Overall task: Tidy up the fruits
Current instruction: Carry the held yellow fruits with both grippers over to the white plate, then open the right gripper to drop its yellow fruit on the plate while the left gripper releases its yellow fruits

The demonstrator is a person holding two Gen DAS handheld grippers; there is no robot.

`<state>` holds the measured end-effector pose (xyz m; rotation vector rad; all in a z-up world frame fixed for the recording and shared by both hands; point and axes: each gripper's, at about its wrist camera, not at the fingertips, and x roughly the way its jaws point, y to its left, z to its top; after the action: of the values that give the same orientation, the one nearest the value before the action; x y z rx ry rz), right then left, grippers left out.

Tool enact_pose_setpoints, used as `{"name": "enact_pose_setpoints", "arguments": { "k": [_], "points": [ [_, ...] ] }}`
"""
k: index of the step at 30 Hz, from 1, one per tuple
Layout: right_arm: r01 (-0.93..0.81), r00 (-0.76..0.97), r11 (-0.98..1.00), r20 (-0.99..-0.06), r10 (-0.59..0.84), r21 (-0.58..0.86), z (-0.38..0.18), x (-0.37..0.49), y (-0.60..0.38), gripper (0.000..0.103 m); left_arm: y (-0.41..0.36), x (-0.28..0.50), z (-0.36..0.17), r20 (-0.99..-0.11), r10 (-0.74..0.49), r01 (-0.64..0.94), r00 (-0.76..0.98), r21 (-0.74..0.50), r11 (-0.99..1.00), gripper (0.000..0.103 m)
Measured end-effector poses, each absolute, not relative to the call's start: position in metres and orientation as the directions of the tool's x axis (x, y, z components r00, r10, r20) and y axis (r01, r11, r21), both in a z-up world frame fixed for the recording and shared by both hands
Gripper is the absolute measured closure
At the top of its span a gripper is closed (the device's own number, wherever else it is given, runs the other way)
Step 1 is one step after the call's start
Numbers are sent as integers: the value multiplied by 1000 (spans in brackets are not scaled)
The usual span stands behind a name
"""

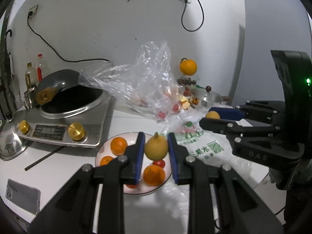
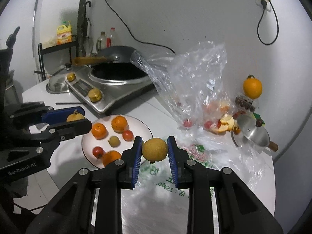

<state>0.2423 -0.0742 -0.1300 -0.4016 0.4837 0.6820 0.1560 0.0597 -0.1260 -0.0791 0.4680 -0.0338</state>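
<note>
On the white counter, a pale plate (image 2: 86, 152) is set just in front of a steel cooker (image 2: 109, 89) whose dark wok (image 2: 119, 73) is partly covered by a tilted lid. Above the plate's near edge, a yellow-green fruit with a small stem tip (image 1: 156, 146) is clamped between the blue pads of the left gripper (image 1: 156, 152), which is closed tightly on it; the fruit is held clear of the plate, seen over the oranges below. To the right of the plate, a second round yellow fruit (image 2: 154, 149) is pinched in the same way by the right gripper (image 2: 154, 152), closed firmly on it, and is held above a printed plastic bag (image 2: 167, 177) spread flat on the counter. Several fruits are seen lying on the plate: three oranges (image 2: 119, 124), two small red fruits (image 2: 127, 135) and one small yellow-green fruit (image 2: 114, 141), all close together but mostly apart from one another. Behind the printed bag, a crumpled clear bag (image 2: 191, 74) is propped up, with a few red fruits (image 2: 187, 122) and pieces of orange peel (image 2: 227, 123) visible at its base. Further right, an orange (image 2: 252, 87) is perched on top of a small stand, and a steel ladle-like pan with a wooden handle (image 2: 251, 134) is lying beside it. A phone (image 1: 22, 196) is laid flat near the counter's front left edge.
</note>
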Motion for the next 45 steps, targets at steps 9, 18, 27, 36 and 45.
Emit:
{"name": "enact_pose_setpoints", "arguments": {
  "k": [9,18,27,36,45],
  "points": [
    [-695,668,694,-527,525,-188,-126,234,-54,75,86,143,-128,-441,-26,-18,897,-94,995,79],
    [-717,640,674,-554,533,-179,-138,239,-32,75,109,144,-141,-463,1,-58,886,-107,993,79],
    [-727,613,667,-591,525,-162,-156,254,-23,75,118,164,-160,-504,-3,-66,863,-119,991,79],
    [-735,581,664,-632,514,-136,-179,277,-15,75,123,189,-186,-561,-19,-63,827,-126,990,79],
    [-749,541,653,-669,510,-108,-201,299,-5,75,128,199,-209,-608,-28,-74,793,-141,987,79]
  ]
}}
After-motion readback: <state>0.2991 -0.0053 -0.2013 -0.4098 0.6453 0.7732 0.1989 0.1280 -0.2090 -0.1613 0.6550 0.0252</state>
